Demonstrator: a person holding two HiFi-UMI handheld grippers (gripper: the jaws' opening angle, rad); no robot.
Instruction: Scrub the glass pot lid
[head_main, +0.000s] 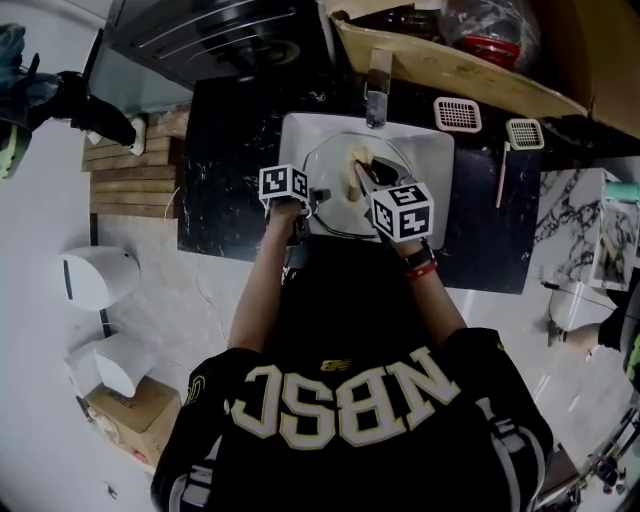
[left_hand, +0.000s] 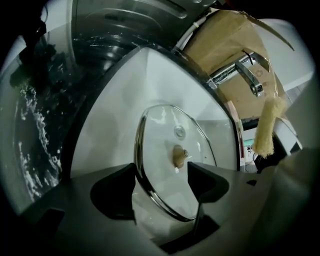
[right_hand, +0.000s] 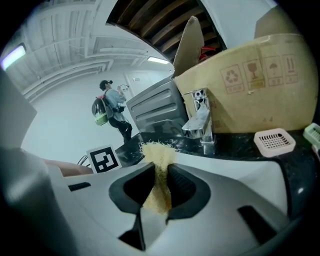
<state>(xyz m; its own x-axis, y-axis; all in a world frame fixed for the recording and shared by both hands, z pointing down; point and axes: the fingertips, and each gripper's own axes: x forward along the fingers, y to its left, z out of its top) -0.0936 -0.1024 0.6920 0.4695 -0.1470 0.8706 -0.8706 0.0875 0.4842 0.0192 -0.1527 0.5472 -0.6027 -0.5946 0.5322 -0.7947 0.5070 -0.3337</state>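
A glass pot lid (head_main: 335, 172) with a steel rim and a wooden knob (left_hand: 178, 156) lies in the white sink (head_main: 300, 130). My left gripper (left_hand: 161, 168) is low over the lid's near edge. Its jaws stand wide apart, with the rim (left_hand: 150, 192) running between them and no pad pressing on it. My right gripper (right_hand: 161, 172) is shut on a yellow fibrous scrub pad (right_hand: 159, 154), which sticks out past the jaws. In the head view the right gripper (head_main: 368, 176) holds that scrub pad (head_main: 357, 160) above the lid, on the right of the left gripper (head_main: 312, 196).
A chrome faucet (head_main: 377, 95) stands at the sink's far rim, with a cardboard box (head_main: 450, 65) behind it. On the black counter (head_main: 220, 200) right of the sink lie two small strainer baskets (head_main: 458, 113) and a pink brush (head_main: 502, 175). A person (right_hand: 112, 112) stands far off.
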